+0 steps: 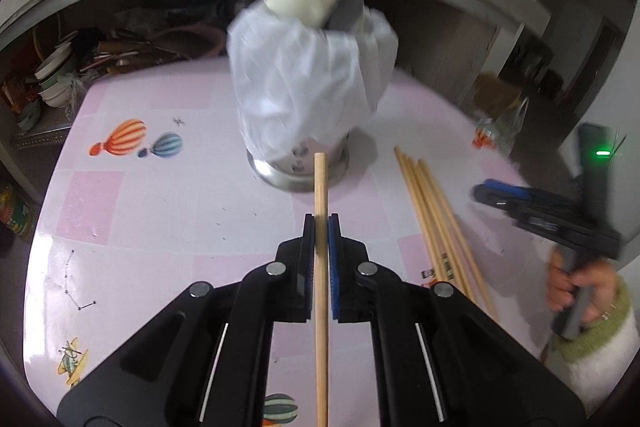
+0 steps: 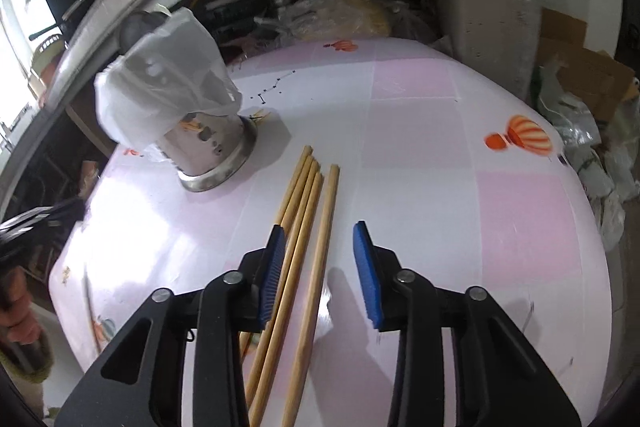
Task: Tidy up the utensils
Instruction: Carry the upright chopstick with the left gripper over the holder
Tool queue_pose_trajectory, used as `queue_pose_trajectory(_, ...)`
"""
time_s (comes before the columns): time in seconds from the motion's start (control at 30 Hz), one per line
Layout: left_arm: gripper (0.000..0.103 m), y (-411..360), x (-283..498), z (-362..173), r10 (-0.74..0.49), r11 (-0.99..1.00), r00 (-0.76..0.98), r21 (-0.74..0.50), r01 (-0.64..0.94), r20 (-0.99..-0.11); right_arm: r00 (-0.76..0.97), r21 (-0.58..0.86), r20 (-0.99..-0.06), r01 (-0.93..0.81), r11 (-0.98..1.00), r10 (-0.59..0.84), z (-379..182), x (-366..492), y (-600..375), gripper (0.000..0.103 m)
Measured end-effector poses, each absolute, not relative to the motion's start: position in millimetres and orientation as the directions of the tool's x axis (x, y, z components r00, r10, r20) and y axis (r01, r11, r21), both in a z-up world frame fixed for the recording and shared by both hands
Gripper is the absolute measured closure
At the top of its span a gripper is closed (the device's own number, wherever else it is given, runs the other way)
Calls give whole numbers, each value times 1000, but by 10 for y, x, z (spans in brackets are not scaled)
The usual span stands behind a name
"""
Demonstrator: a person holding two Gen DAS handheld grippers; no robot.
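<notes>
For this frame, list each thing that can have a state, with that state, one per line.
Left gripper: shut on a single chopstick, held above the table.
Right gripper: open, over the loose chopsticks, pads not pressing on any.
Loose chopsticks: lying flat on the tablecloth, side by side.
Utensil holder: upright, metal, its top draped with a white plastic bag.

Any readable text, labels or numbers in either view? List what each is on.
None readable.
Green can at the table's left edge: label print too blurred.
Small packet beside the loose chopsticks: marks too small.
Tablecloth: only balloon pictures and star patterns, no words.
</notes>
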State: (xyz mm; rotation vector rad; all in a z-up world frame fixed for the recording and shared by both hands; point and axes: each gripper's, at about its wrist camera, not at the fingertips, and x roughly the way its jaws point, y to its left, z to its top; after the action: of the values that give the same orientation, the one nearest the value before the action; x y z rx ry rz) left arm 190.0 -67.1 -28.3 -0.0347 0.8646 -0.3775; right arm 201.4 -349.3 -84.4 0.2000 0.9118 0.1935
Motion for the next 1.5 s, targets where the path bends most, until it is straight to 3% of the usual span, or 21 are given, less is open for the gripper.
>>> queue_pose_trajectory(0.37,97,-213,1735,40,-379,925,653,-246,290,-656,502,162,-842,-114,980,198,-1030,2450,-3316,85)
queue_pose_trajectory(0.9,97,-127,1662,110,-411,912,666,-274,306,-623,441,68,-890,-134,989,121,-1181,2672,-3184,93)
queue_pose_trajectory(1.23,97,-141,1657,124,-414,910,666,-275,309,-620,471,131,-869,-79,988,153,-1143,2619,-3288,97)
queue_pose_trajectory(1.5,97,-178,1643,156,-418,908,669,-270,320,-615,605,224,-768,-53,973,210,-577,2251,-3547,97)
